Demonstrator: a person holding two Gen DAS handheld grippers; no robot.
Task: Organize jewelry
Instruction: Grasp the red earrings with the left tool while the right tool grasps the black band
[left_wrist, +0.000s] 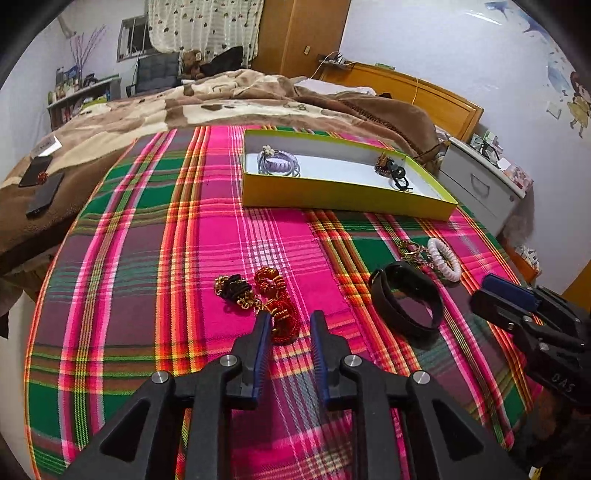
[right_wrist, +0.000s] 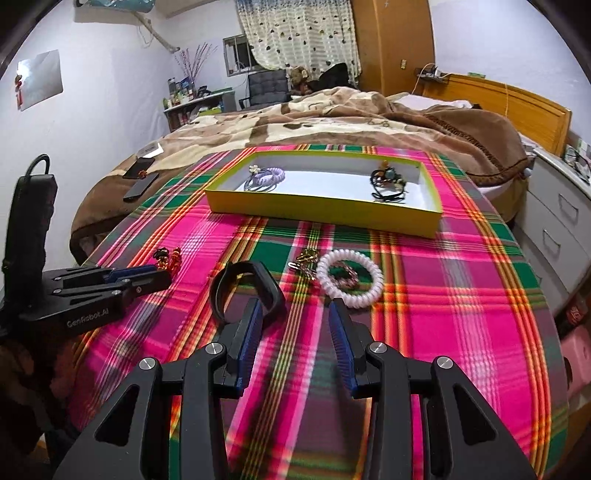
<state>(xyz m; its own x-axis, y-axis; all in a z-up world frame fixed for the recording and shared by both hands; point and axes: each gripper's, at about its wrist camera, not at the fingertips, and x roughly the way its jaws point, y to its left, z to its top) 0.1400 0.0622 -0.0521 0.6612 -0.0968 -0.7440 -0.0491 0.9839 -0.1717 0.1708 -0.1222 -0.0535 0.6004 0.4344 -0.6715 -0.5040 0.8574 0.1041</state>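
A yellow-green tray (left_wrist: 343, 201) (right_wrist: 325, 212) lies on the plaid cloth and holds purple hair ties (left_wrist: 279, 164) (right_wrist: 266, 177) and dark beaded pieces (left_wrist: 393, 171) (right_wrist: 388, 182). My left gripper (left_wrist: 290, 321) is open, its fingers on either side of a red beaded piece (left_wrist: 280, 314); a black and gold piece (left_wrist: 234, 290) lies beside it. My right gripper (right_wrist: 295, 308) is open and empty, between a black wristband (right_wrist: 245, 290) (left_wrist: 406, 301) and a white coil hair tie (right_wrist: 349, 282) (left_wrist: 445, 258). A small gold piece (right_wrist: 304, 260) (left_wrist: 412, 251) lies near the coil.
The plaid cloth (left_wrist: 147, 258) covers a table beside a bed with a brown blanket (left_wrist: 184, 107). Dark phones (left_wrist: 40, 182) lie on the blanket at left. A white drawer unit (left_wrist: 480, 177) stands at right.
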